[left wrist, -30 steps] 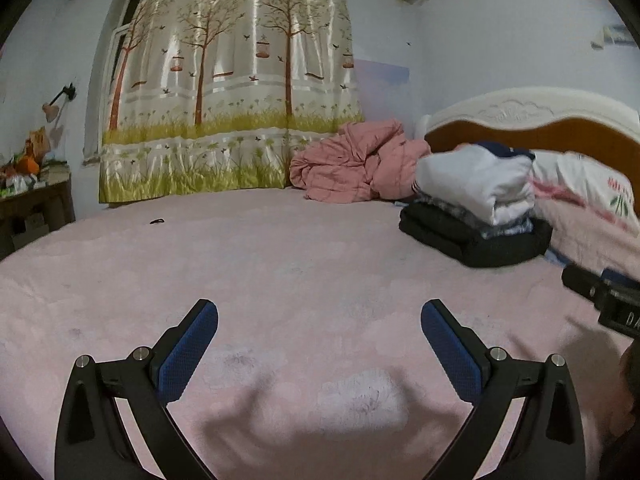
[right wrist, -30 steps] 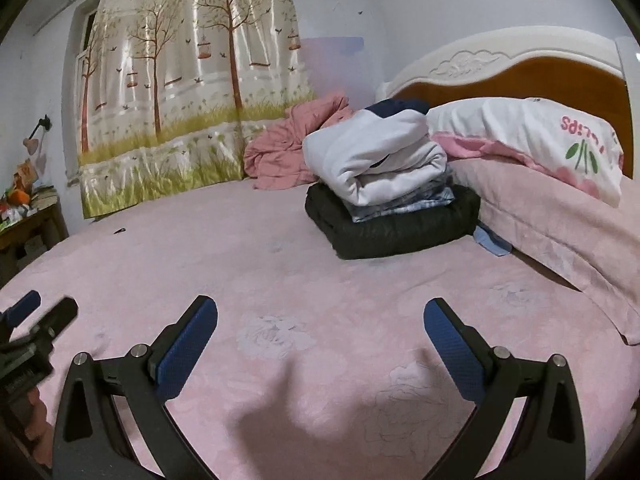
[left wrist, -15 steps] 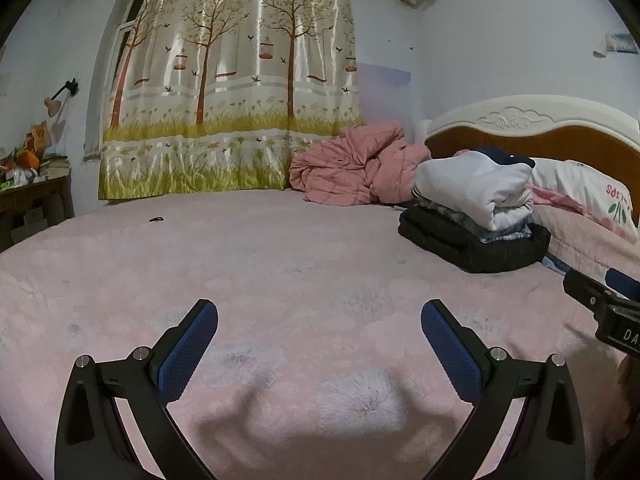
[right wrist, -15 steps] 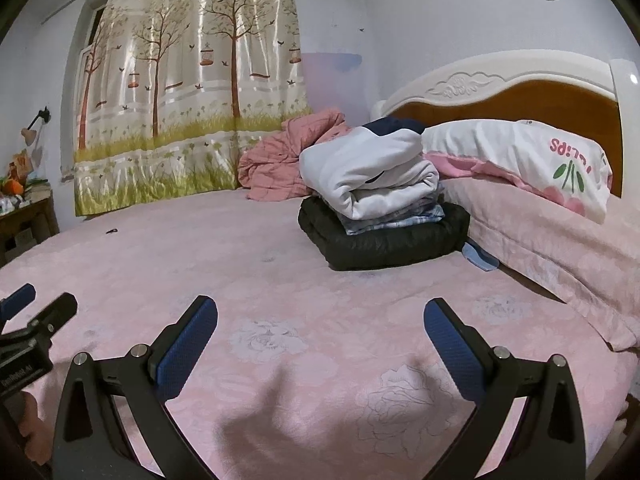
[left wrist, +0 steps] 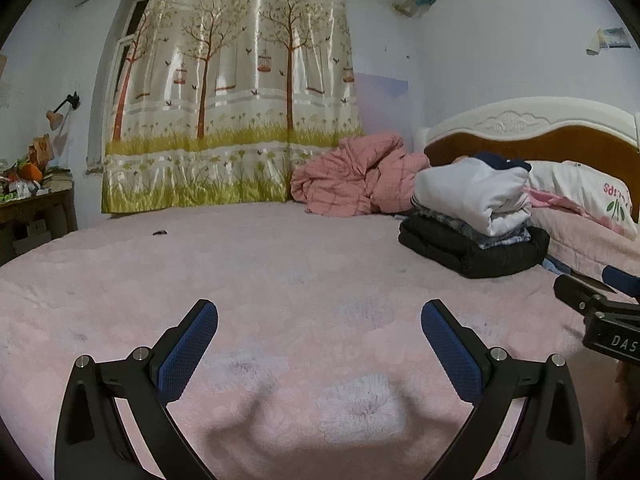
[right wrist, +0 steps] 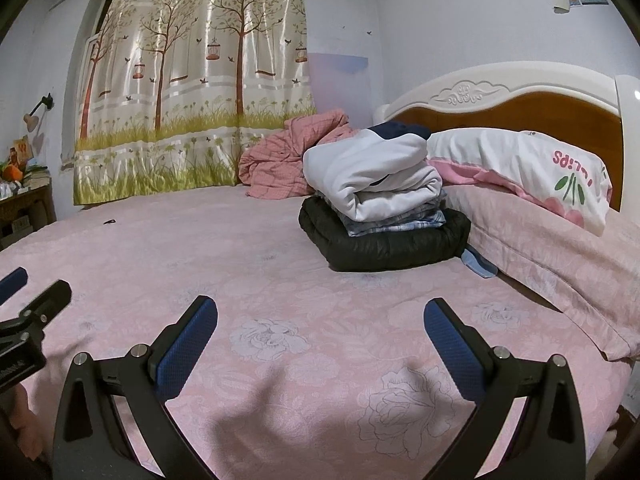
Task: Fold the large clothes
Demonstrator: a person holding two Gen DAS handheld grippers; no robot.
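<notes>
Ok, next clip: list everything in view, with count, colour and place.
folded clothes stack: one pile, white on plaid on black, near the pillows
crumpled quilt: one, pink, by the curtain
pillow: one, white and pink, at the headboard
bedspread: one, pink floral, covers the bed
curtain: one, tree print, far wall
headboard: one, white and brown
left hand-held gripper: open, empty, over the bedspread
right hand-held gripper: open, empty

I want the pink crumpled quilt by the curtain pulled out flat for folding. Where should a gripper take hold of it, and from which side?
Judging by its pose, grip a raised ridge of the pink quilt on its near, bed-centre side, coming in low over the bedspread. The far side lies close to the curtain, and the folded stack crowds its right.
</notes>
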